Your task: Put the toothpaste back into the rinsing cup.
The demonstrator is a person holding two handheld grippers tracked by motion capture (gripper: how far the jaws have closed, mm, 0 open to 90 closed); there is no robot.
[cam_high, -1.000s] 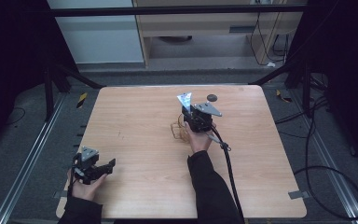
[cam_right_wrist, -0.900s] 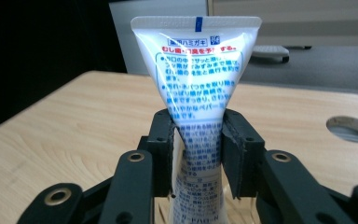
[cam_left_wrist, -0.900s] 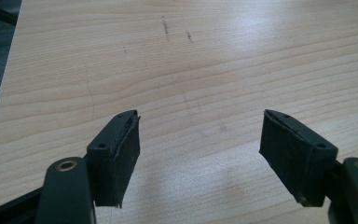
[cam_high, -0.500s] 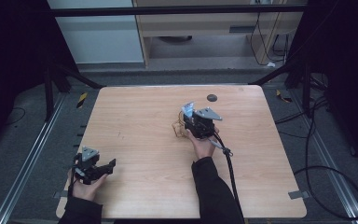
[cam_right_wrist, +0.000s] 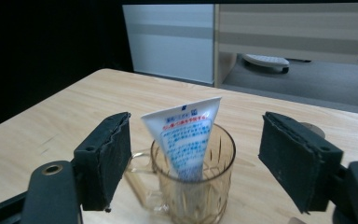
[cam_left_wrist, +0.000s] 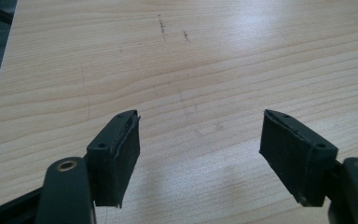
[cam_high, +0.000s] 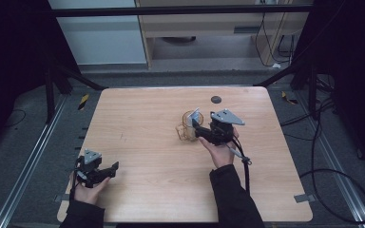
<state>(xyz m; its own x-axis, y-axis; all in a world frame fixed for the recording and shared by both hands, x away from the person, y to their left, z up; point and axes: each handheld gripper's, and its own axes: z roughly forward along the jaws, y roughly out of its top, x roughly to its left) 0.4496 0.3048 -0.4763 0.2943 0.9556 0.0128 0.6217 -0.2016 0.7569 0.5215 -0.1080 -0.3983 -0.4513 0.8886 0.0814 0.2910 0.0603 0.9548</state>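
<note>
While the right gripper (cam_right_wrist: 193, 154) is hovering with its jaws spread wide and gripping nothing, a clear glass mug (cam_right_wrist: 193, 184) is standing between them near the table's (cam_high: 138, 118) middle, its base cut off at the bottom edge of the right gripper view. A white tube (cam_right_wrist: 186, 137) is leaning inside it — the blue and red print is too blurred to read. Near the left corner, the left gripper (cam_left_wrist: 200, 154) is resting open over bare wood — holding nothing.
</note>
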